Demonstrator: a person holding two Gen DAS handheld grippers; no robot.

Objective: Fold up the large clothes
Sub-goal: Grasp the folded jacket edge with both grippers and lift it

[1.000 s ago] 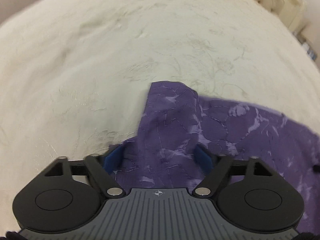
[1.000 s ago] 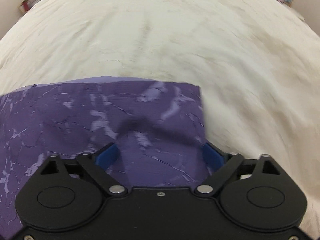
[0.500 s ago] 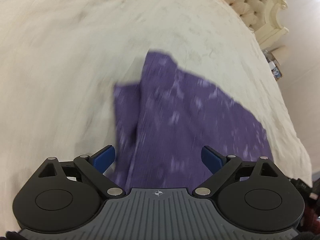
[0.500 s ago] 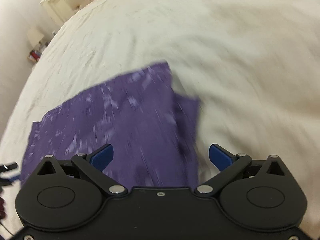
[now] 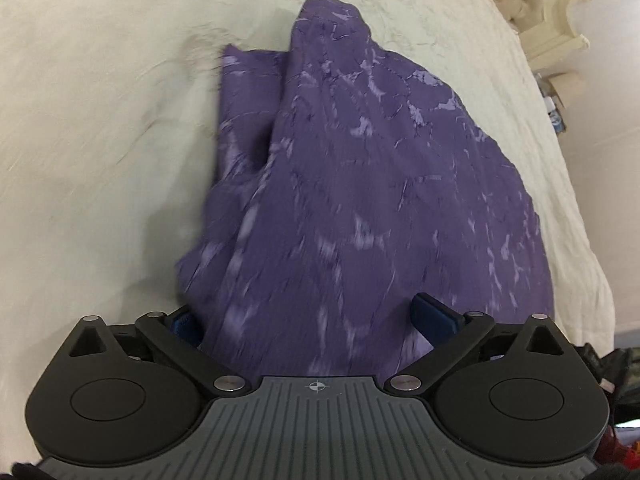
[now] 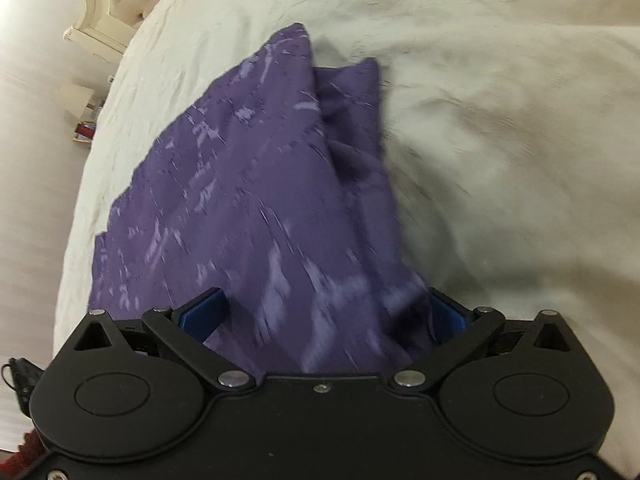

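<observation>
cream quilted bedspread (image 5: 100, 128) carries folded purple marbled cloth (image 5: 380, 184) toward twelve o'clock; left gripper (image 5: 312, 316) jaws opening, right gripper (image 6: 326, 312) spread, letting it settle.

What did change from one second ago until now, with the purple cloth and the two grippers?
Both hand-held grippers, left and right, opened wide and drew back from the purple cloth, so more of it shows. The left is opening further. The cloth stays folded on the cream bedspread.
</observation>
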